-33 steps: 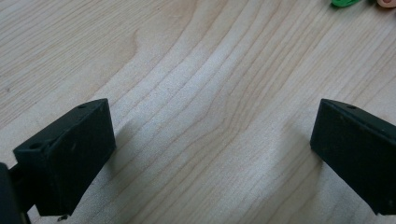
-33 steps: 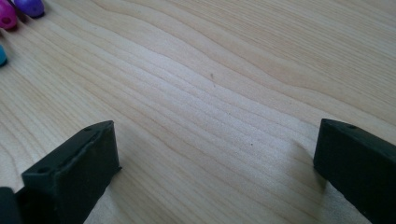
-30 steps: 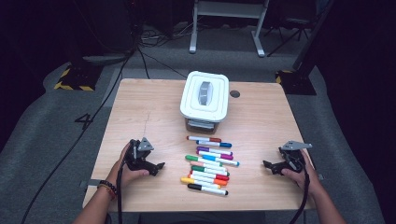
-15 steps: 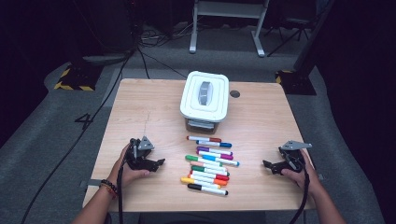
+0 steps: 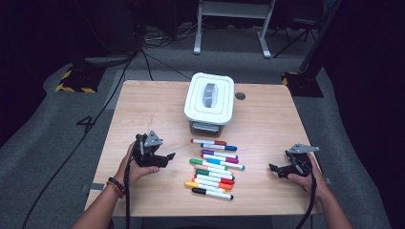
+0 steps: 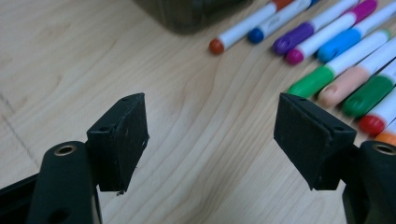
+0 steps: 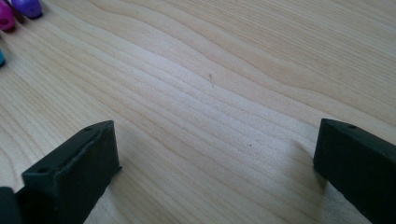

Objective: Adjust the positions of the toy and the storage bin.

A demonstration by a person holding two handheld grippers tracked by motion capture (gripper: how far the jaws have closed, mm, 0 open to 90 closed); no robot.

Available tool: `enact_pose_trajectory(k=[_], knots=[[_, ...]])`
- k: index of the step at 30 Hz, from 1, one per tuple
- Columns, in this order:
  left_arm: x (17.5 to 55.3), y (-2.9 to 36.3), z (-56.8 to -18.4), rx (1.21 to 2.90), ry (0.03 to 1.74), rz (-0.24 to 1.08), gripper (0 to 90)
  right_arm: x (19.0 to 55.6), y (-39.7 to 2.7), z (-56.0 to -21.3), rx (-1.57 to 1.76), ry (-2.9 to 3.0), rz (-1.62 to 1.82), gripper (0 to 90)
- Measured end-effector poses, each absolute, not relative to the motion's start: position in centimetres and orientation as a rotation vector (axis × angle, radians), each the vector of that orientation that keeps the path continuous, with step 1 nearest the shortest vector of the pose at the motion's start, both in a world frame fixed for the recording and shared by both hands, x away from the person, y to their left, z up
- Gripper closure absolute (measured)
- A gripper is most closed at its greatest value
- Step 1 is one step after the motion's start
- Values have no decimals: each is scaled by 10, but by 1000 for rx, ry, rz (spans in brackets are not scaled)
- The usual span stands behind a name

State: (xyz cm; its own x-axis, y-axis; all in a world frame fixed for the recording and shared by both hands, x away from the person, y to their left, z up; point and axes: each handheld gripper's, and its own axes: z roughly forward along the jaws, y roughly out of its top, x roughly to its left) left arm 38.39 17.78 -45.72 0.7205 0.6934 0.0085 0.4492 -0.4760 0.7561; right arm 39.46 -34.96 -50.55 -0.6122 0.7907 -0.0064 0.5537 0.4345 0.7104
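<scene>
Markers [image 5: 213, 167] lie in a loose row mid-table, between the two grippers (print on their white barrels is too blurred to read). Left gripper [image 5: 165, 158], jaws just narrowing but parted and empty, sits just beside them. Right gripper [image 5: 277, 171] gapes, empty. White lidded box [image 5: 210, 98] stands behind, apparently touching none.

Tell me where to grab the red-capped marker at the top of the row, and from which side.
Grip the red-capped marker across the middle of its white barrel, coming straight down from above. It lies flat on the table, a little apart from the blue marker below it and the white box above, so jaws set across its length should probably fit. The left tool is open and nearest.
</scene>
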Motion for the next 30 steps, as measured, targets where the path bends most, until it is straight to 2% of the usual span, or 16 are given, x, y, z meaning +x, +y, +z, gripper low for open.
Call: enact_pose_trajectory(k=[6,14,19,25,30], knots=[[391,153,-435,2087,824,396,300,395,-349,-505,1151,2353,975,2],[401,132,-421,2071,792,479,449,396,-349,-505,1151,2351,976,2],[403,120,-416,2072,740,499,452,396,-349,-505,1151,2351,975,2],[410,109,-413,2055,757,490,430,395,-349,-505,1152,2351,975,2],[418,106,-412,2037,770,479,468,395,-349,-505,1152,2351,975,2]])
